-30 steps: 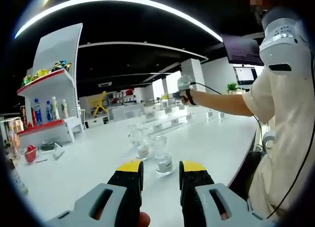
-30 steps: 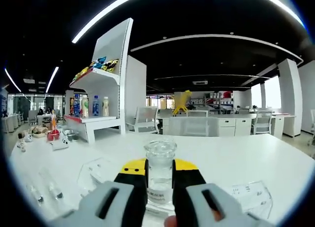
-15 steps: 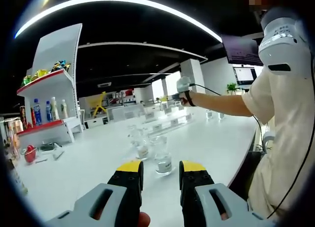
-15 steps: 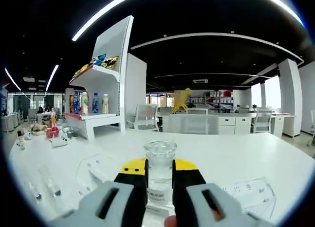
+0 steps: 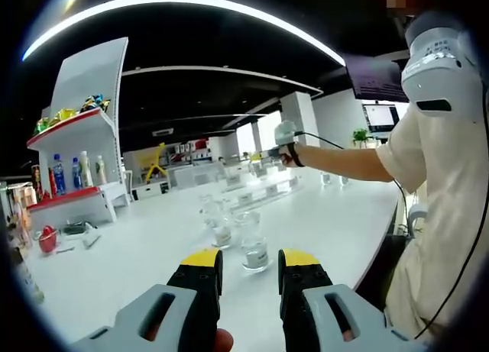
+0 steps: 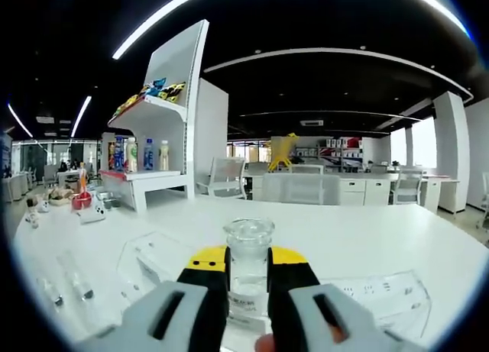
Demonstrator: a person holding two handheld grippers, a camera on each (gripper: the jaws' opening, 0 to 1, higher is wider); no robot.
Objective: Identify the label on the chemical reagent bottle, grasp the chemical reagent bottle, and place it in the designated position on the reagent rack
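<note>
Right tongs (image 6: 247, 274) clamp a glass bottle (image 6: 248, 269) (label facing out) for carrying to the rack; left tongs (image 5: 250, 266) wait open over the surface (image 5: 137, 249)

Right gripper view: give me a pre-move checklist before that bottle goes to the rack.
1. Bottle between the right gripper jaws: ok.
2. Bottle upright: ok.
3. Stopper seated on the bottle: ok.
4. Label readable: cannot tell, too small.
5. Clear rack on the table ahead: ok, slots cannot tell.
6. Left gripper free, jaws apart, short of the other bottles: ok.
</note>
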